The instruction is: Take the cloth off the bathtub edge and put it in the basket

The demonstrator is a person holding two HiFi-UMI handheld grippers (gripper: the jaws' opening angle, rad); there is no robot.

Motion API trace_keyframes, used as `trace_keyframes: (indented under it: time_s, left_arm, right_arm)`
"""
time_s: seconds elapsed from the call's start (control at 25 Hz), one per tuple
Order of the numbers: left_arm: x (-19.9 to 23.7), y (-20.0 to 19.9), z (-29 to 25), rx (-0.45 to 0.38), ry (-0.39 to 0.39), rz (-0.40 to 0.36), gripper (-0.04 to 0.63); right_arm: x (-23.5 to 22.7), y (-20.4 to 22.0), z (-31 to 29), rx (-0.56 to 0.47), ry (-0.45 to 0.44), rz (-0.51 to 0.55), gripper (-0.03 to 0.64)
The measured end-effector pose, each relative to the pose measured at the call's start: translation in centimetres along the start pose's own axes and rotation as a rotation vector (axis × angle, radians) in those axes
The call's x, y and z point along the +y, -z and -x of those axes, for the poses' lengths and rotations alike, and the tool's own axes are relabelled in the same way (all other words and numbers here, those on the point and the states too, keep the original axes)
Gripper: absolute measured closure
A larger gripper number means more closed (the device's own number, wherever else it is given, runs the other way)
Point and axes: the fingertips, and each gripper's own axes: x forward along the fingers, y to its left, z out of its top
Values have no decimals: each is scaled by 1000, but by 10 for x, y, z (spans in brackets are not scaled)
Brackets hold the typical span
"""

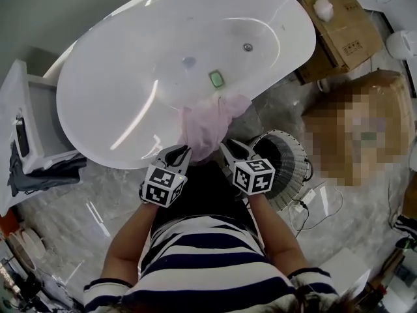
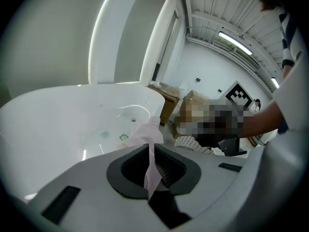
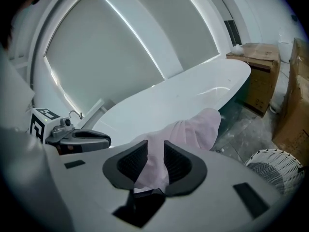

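Your pale pink cloth lies draped over the near rim of the white bathtub. Its long axis runs from the rim down toward you, and it is creased and bunched. Your left gripper is clenched on a thin fold of it. Your right gripper has its jaws parted, a thicker fold lying loose between them. The white ribbed basket stands on the floor just right of that gripper, its inside too dark to read. A small green object sits in the tub.

Unfinished bathroom w/ freestanding tub, marble floor, cardboard boxes.
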Motion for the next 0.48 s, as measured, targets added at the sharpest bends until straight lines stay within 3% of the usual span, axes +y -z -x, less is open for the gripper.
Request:
trace_keyframes:
  time_s: [0.24,0.48]
  left_arm:
    - [10,4,-8,20,-69,26,569]
    - [18,12,-17,56,-132,56,568]
  right_arm:
    - [-11,5,-29,89,-35,-18,474]
    - [-29,5,-56,124,-15,-62,372]
